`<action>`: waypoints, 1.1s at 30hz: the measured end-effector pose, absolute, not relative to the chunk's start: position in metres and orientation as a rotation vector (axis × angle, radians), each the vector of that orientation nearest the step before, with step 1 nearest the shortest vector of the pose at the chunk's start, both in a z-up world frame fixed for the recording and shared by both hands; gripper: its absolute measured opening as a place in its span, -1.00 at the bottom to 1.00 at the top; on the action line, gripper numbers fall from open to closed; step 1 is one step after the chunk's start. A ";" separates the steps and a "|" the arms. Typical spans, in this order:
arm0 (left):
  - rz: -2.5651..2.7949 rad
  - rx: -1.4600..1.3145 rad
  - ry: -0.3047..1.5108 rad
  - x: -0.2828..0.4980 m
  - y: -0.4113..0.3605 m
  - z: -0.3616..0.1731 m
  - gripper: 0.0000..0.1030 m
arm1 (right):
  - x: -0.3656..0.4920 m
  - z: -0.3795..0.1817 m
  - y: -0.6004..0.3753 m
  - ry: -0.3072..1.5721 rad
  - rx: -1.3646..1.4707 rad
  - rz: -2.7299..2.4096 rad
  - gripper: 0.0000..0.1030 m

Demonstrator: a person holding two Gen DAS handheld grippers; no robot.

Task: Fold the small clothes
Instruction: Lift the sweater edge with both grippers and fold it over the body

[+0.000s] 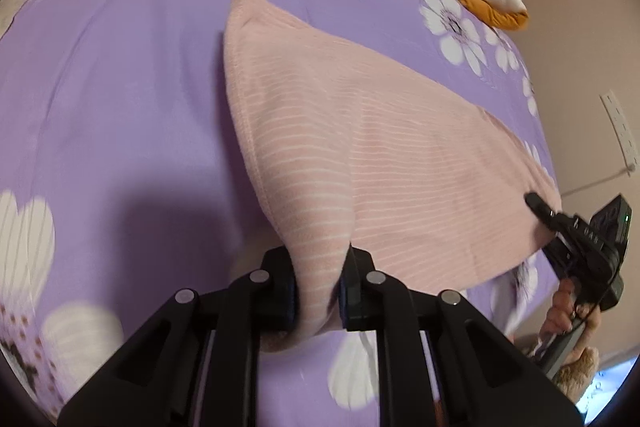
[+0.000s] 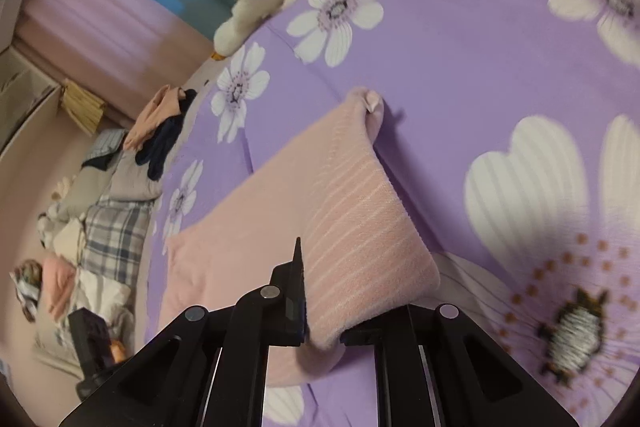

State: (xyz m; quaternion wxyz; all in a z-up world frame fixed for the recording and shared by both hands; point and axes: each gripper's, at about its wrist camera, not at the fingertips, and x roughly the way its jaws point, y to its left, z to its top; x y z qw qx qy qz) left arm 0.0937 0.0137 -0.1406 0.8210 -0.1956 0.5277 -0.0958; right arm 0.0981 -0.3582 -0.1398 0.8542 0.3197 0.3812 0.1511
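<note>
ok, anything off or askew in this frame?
Nothing looks damaged or spilled. The pink striped knit garment is lifted off the purple floral bedsheet, pinched by the left gripper and right gripper. One oddity: in the right wrist view its far corner droops curled over, so the edge is not straight.

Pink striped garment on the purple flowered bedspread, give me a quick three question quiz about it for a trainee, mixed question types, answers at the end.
1. True or false: both the left gripper and the right gripper are clamped on the pink striped garment.
2. Multiple choice: the garment's far end rests on A) the flowered bedspread, B) a wooden table, C) a chair.
3. Fill in: the garment's thin stripes are ____.

Key: 1 true; 2 A; 3 white.
</note>
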 end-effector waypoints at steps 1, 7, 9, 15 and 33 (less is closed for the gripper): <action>-0.210 -0.414 1.132 0.088 0.010 -0.140 -0.72 | 0.092 -0.135 -0.360 0.803 0.662 0.310 -0.76; -0.226 -0.373 1.168 0.059 -0.006 -0.146 -0.71 | 0.065 -0.127 -0.370 0.826 0.605 0.254 -0.76; -0.222 -0.378 1.180 0.055 -0.007 -0.152 -0.70 | 0.059 -0.131 -0.373 0.835 0.610 0.240 -0.76; -0.194 -0.393 1.179 0.050 -0.002 -0.152 -0.56 | 0.068 -0.147 -0.365 0.892 0.531 0.133 -0.76; -0.114 -0.395 1.081 0.027 0.032 -0.130 -0.48 | 0.066 -0.072 -0.278 0.727 0.124 0.211 -0.76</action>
